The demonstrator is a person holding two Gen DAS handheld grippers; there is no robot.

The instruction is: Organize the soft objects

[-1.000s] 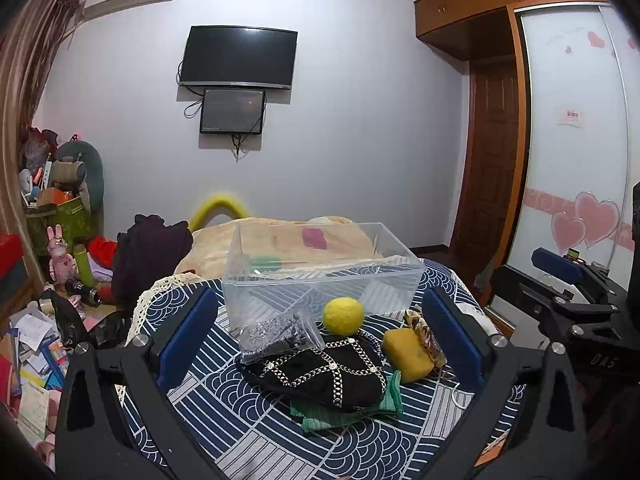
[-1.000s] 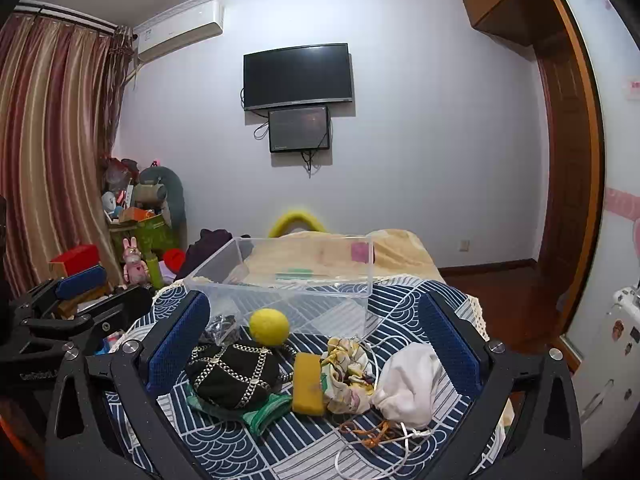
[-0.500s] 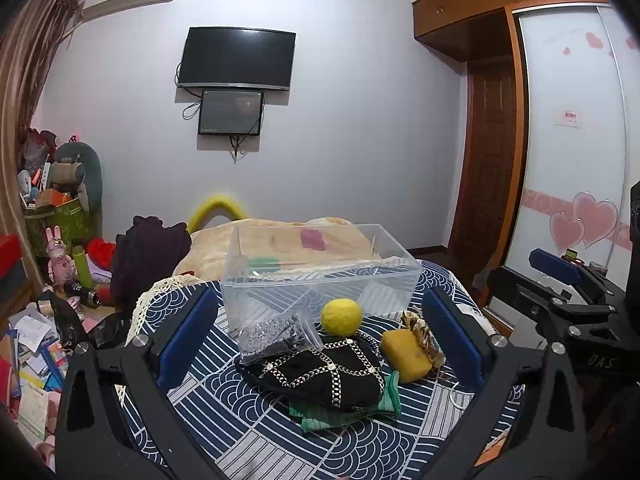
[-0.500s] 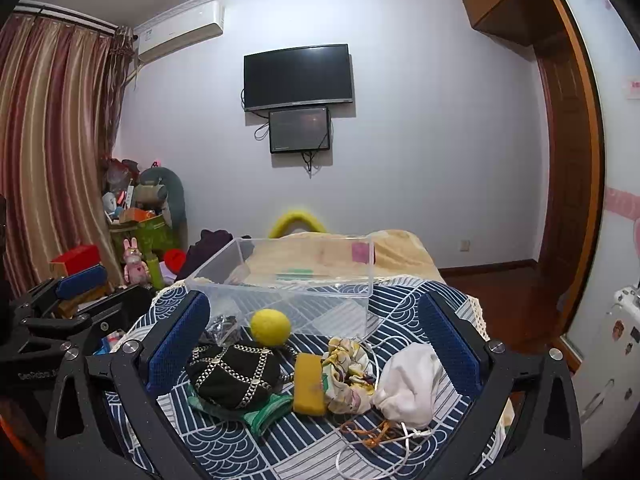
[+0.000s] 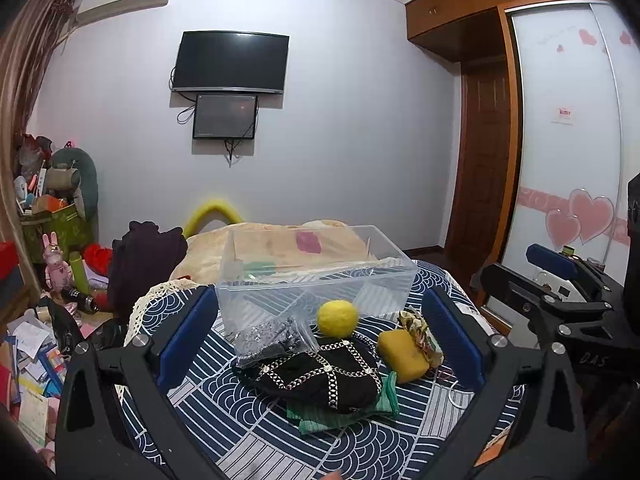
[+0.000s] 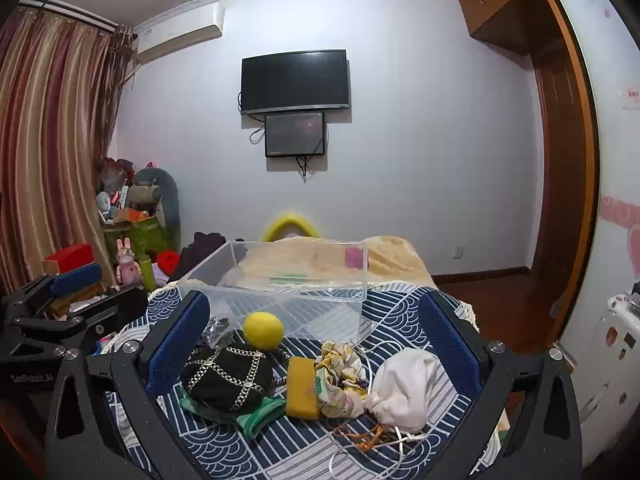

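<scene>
A clear plastic box [image 5: 316, 280] [image 6: 280, 280] stands on a blue wave-patterned cloth [image 5: 224, 424]. In front of it lie a yellow ball [image 5: 337, 318] [image 6: 263, 330], a black chain-trimmed pouch [image 5: 316, 376] [image 6: 228, 376] on a green cloth [image 5: 340, 414], a clear bag of dark bits [image 5: 270, 338], a yellow sponge [image 5: 402, 354] [image 6: 301, 386], a patterned scrunchie [image 6: 340, 376] and a white drawstring bag [image 6: 404, 388]. My left gripper [image 5: 316, 344] is open and empty, above the pile. My right gripper [image 6: 316, 344] is open and empty, also above it.
Beyond the box is a beige blanket [image 5: 280, 240] and a dark garment [image 5: 144, 256]. Toys, boxes and papers clutter the floor at left [image 5: 36, 320]. A wardrobe with heart stickers [image 5: 576, 216] and a wooden door stand at right. A television hangs on the far wall.
</scene>
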